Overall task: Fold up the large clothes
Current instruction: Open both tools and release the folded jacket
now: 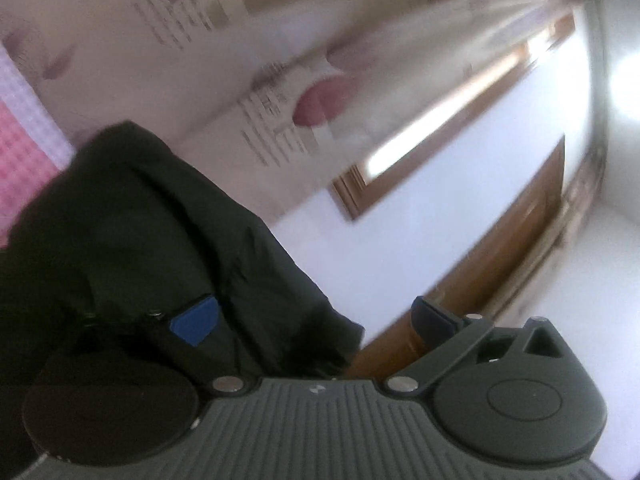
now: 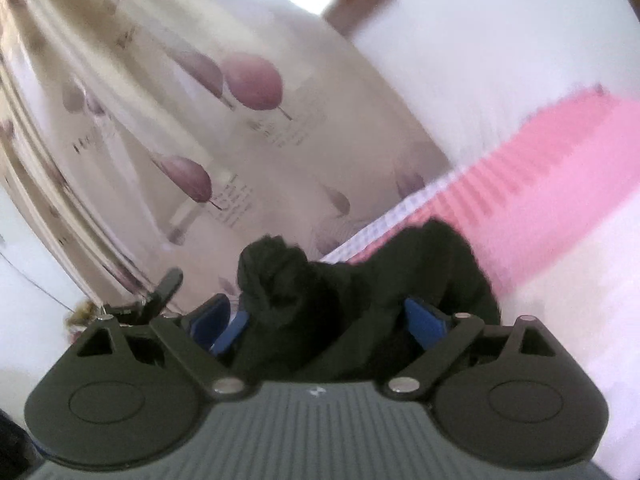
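Note:
A large black garment (image 1: 132, 216) fills the lower left of the left wrist view, lifted in front of a curtain. My left gripper (image 1: 312, 320) has its blue pads (image 1: 196, 320) wide apart, and the cloth drapes over the left pad; I cannot tell if it grips. In the right wrist view the same black garment (image 2: 360, 272) bunches between the blue pads (image 2: 426, 322) of my right gripper (image 2: 324, 320). The jaws stand apart around the thick bunch of cloth.
A cream curtain with purple leaf prints (image 1: 248, 60) (image 2: 180, 128) hangs behind. A pink and white waffle blanket (image 2: 540, 184) (image 1: 20, 160) lies on the bed. A wooden window frame (image 1: 460, 120) and white wall are at the right.

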Demonstrator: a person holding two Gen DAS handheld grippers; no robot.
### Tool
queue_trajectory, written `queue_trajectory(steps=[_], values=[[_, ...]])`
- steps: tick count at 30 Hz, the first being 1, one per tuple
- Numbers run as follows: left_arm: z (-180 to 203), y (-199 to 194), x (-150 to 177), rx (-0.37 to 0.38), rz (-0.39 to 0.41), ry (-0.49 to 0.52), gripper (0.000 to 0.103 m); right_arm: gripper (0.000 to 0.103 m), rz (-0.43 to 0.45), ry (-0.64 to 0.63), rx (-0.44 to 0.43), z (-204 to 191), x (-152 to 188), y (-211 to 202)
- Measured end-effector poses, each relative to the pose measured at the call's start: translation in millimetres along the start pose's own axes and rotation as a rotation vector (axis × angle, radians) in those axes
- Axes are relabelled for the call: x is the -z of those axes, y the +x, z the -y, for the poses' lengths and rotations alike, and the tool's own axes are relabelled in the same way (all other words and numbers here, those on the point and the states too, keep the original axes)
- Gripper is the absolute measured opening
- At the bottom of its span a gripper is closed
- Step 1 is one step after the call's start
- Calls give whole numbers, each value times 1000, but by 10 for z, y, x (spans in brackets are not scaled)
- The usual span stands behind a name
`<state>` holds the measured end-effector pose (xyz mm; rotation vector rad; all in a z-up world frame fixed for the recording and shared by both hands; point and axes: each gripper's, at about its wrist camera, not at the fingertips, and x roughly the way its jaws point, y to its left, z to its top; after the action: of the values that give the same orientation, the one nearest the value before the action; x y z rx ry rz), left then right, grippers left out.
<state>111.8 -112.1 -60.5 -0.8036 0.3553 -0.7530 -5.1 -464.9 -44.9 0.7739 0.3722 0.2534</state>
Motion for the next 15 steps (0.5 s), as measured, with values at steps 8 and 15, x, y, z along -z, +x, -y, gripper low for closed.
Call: queue_trajectory(steps=[8, 15], values=[[96, -181, 33, -78, 95, 9, 102, 91, -187, -407, 116, -721, -93, 872], [177, -380, -179, -269, 32, 67, 102, 12, -313, -591, 152, -774, 43, 1379]])
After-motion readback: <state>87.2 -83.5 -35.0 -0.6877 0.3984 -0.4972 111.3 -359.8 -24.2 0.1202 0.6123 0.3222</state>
